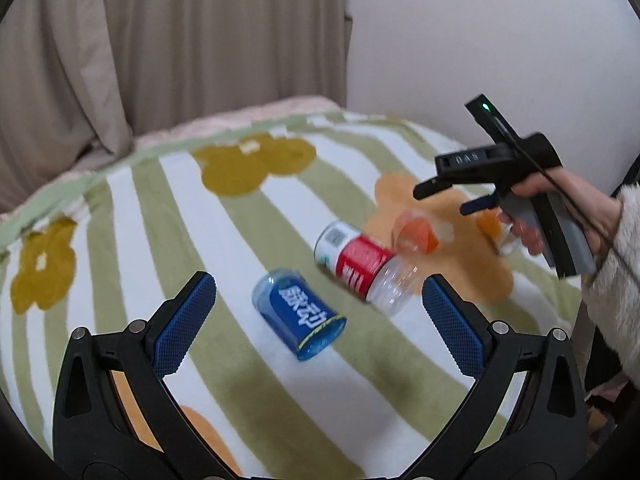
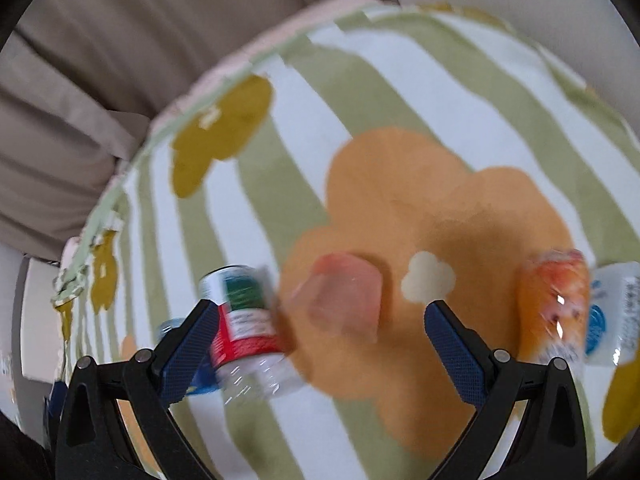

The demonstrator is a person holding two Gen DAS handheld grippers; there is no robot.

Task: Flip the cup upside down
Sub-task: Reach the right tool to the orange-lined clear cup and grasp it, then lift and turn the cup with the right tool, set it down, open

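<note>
Several cut bottle cups lie on a striped blanket. A blue-label cup lies on its side between my left gripper's open jaws, a little ahead. A red-label clear cup lies on its side beyond it, also in the right wrist view. A clear pinkish cup lies on the orange flower patch, ahead of my open, empty right gripper, which hovers above it in the left wrist view; there the cup looks orange.
An orange-label cup and a white-label one stand at the right. Beige curtains and a white wall rise behind the blanket's far edge. My sleeved right hand holds the right gripper.
</note>
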